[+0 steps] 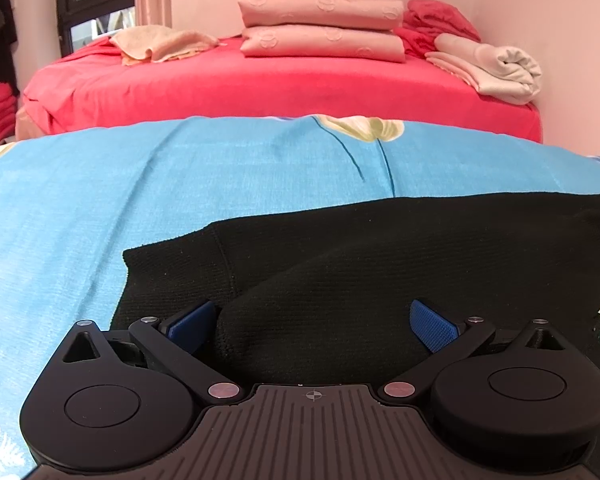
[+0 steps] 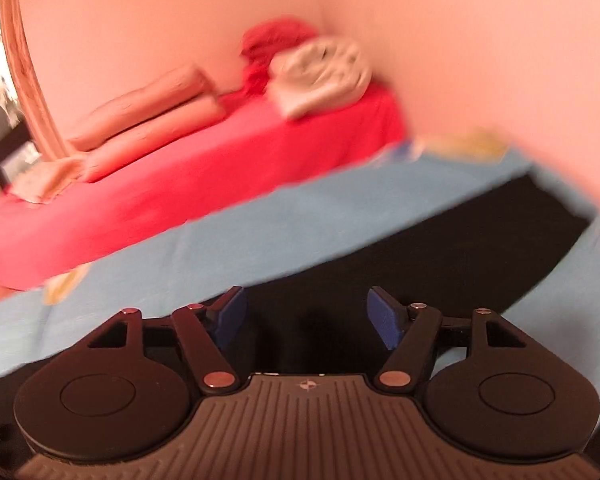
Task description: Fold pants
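Black pants (image 1: 380,248) lie on a blue flowered sheet (image 1: 100,200). In the left wrist view my left gripper (image 1: 312,326) is open, its blue pads on either side of a raised fold of the black cloth, low over the pants. In the right wrist view, which is blurred and tilted, my right gripper (image 2: 304,318) is open over the black pants (image 2: 460,240), with dark cloth between and below its pads. I cannot tell whether either gripper touches the cloth.
Behind the blue sheet stands a bed with a red cover (image 1: 260,80). On it lie stacked pink folded bedding (image 1: 320,24), a beige towel (image 1: 160,42), a red heap (image 1: 440,20) and a rolled grey-white cloth (image 1: 500,68). A pink wall is at the right, a window at the far left.
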A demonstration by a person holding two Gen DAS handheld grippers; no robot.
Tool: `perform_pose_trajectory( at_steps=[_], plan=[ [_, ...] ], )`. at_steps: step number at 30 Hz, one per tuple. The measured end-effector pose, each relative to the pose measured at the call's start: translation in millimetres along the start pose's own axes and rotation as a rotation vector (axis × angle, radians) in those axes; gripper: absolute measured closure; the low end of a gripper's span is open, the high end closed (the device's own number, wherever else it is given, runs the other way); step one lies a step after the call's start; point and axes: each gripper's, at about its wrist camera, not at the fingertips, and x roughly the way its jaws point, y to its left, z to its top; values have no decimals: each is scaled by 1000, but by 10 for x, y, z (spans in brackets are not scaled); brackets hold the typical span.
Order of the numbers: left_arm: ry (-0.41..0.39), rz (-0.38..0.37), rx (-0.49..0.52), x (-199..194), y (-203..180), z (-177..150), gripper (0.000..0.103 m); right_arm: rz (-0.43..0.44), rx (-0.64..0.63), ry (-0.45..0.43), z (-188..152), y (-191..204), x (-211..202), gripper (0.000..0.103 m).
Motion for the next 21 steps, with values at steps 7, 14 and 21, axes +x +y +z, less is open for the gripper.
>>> perform_pose_trajectory(
  at_steps=[7, 14, 21],
  plan=[
    [-2, -2, -1, -2, 2, -3, 0, -279, 28, -107, 88, -333, -50, 31],
    [-6, -1, -1, -5, -1, -10, 0, -296, 488, -50, 138, -1258, -251, 15],
    [-8, 6, 2, -7, -16, -9, 0, -246, 310, -124, 187, -1025, 163, 20]
  ],
)
